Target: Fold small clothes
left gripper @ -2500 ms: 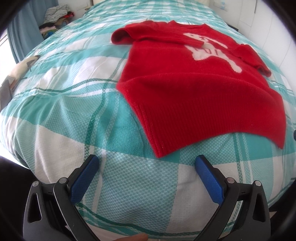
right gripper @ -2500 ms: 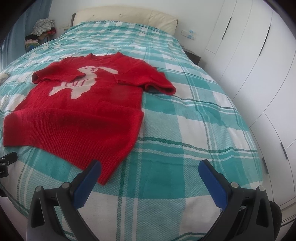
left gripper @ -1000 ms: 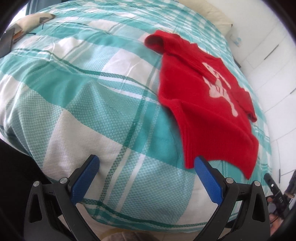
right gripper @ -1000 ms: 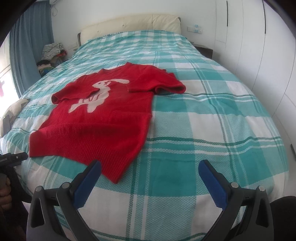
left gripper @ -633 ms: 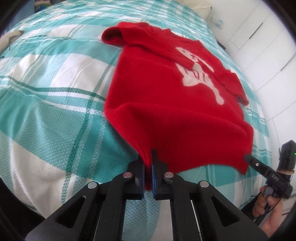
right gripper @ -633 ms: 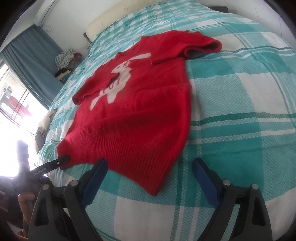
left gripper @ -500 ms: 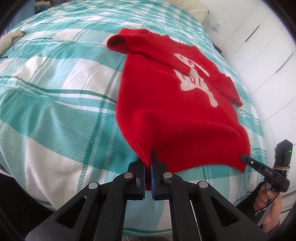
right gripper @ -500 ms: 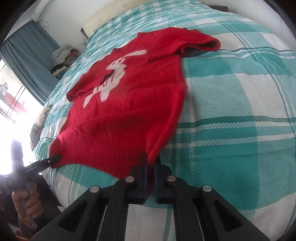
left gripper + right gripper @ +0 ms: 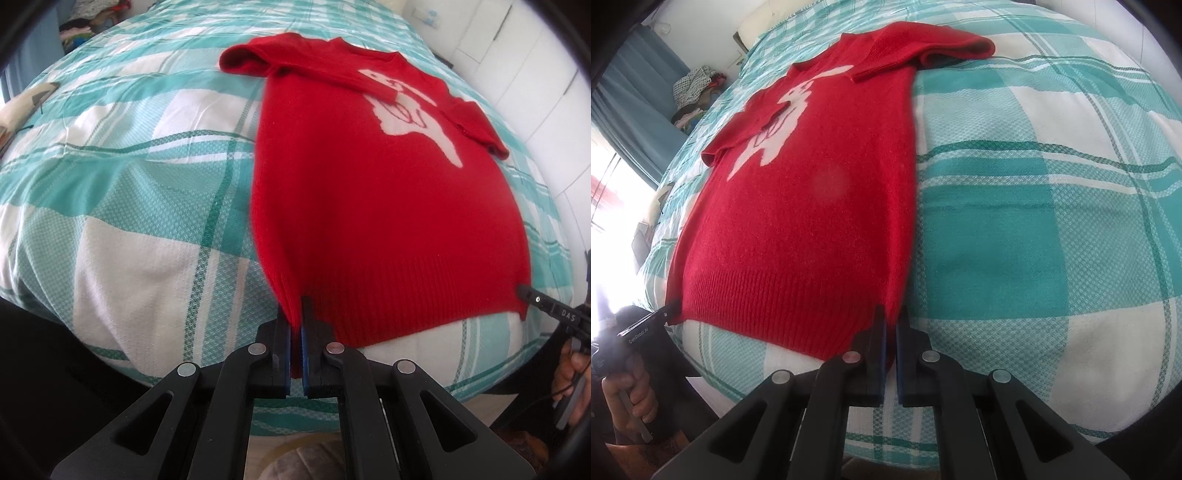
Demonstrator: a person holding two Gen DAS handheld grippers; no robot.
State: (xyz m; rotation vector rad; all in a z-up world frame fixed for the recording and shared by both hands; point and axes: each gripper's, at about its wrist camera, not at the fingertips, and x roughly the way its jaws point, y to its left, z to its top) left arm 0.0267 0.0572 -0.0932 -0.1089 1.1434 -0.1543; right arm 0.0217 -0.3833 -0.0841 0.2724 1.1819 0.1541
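Note:
A red knitted sweater [image 9: 388,206] with a white animal figure lies face up on the bed, pulled straight, hem toward me. My left gripper [image 9: 296,314] is shut on the sweater's left hem corner. My right gripper [image 9: 891,317] is shut on the right hem corner of the sweater [image 9: 812,221]. Each gripper shows in the other's view: the right one [image 9: 532,299] at the hem's right corner, the left one [image 9: 665,314] at its left corner. Both sleeves lie folded in over the chest.
The bed has a teal and white checked cover [image 9: 147,206] and rounds off near me. A pile of clothes [image 9: 694,92] sits by a blue curtain at the far left. White wardrobe doors [image 9: 535,55] stand to the right.
Both grippers have closed on the hem corners; they were open a second ago. The sweater has been drawn toward me and now lies longer and straighter.

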